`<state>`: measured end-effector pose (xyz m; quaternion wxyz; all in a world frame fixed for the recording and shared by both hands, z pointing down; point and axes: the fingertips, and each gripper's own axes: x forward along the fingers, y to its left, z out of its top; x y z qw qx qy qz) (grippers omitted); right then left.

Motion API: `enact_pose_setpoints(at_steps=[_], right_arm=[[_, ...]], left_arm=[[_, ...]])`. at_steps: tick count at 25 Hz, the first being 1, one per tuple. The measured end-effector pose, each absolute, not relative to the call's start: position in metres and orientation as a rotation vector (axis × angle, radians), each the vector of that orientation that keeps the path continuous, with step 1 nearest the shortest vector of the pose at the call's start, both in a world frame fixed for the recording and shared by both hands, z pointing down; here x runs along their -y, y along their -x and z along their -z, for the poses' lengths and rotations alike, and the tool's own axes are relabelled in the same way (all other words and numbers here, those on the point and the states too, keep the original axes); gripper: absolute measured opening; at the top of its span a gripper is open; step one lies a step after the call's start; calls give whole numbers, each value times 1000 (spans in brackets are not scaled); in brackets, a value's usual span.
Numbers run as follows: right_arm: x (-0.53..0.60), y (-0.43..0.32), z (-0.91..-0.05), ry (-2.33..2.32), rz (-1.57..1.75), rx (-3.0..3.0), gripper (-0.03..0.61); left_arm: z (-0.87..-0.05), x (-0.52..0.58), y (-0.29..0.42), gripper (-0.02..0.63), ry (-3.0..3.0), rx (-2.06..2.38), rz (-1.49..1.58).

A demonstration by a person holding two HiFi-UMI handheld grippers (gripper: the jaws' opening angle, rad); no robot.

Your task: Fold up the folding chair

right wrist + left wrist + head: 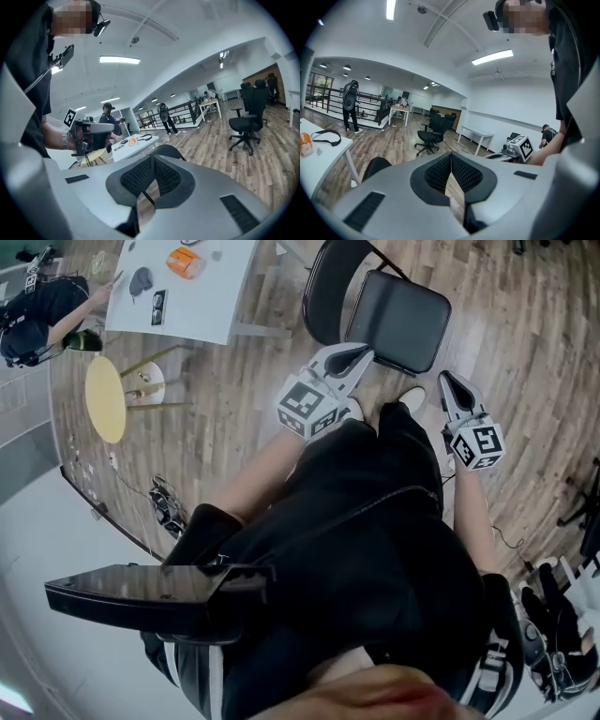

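Standing unfolded on the wooden floor (253,371), the folding chair (398,320) sat just ahead of the person, its black seat near both gripper tips; the left gripper (362,353) had its jaws pressed together on nothing. The right gripper (446,381) was likewise closed and empty; a white table (202,306) stood apart, off to the left.

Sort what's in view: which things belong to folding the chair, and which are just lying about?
Job: folding chair, unfolded; left hand-held gripper, shut, empty; right hand-held gripper, shut, empty.
Lying about: white table; orange thing on it; round yellow table; black office chair.
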<state>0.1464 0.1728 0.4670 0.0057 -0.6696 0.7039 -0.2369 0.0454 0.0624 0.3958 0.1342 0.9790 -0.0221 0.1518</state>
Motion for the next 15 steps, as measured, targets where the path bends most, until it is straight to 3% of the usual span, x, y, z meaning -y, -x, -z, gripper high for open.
enact_pose_setpoints(at_steps=[8,15], right_arm=[[-148,-198,-551,1978,959,-2208,14],[-114,-219,-637,1966,1089,-2064,23]], left_arm=[[-448,-40,-86,6,-2785,115,-631],[-503,36,-77,8,-2715,180,-802]])
